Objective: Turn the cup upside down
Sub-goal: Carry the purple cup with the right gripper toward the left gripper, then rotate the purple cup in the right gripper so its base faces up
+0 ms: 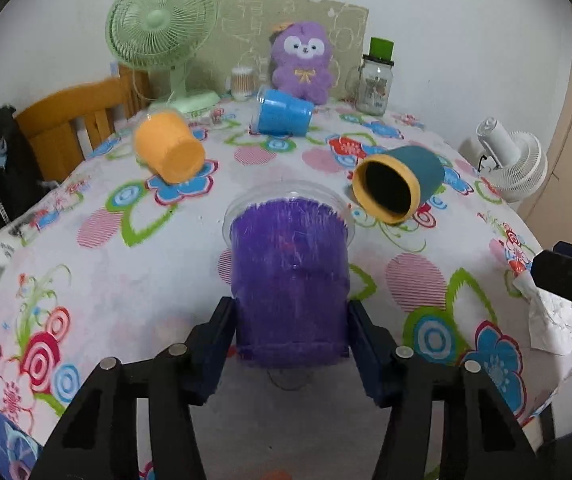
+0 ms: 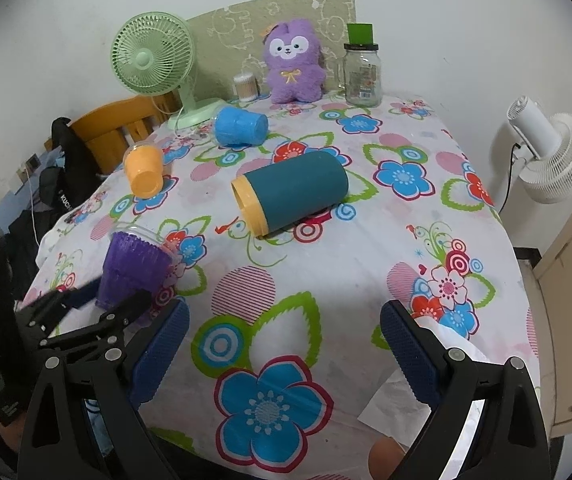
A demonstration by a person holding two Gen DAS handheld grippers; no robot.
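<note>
Left gripper [image 1: 292, 344] pinching purple cup [image 1: 290, 276] near its base — tilted over the counter [image 1: 134, 280], rim away, seemingly lifted clear. Right gripper [image 2: 286, 354] spread wide, holding nothing — teal cup [image 2: 292, 196] well ahead, lying sideways.

Both rigs looked the same: the left hand-held gripper [image 1: 292, 354] had chunky matte black arms shaped like angled struts, with round silver bolt heads at the joints and dark blue pads on the fingers [image 1: 210, 354]. The right hand-held gripper [image 2: 284, 354] had blue pads with a fine dotted grip texture. A bit of bare skin [image 2: 386, 458] showed at the bottom.
</note>
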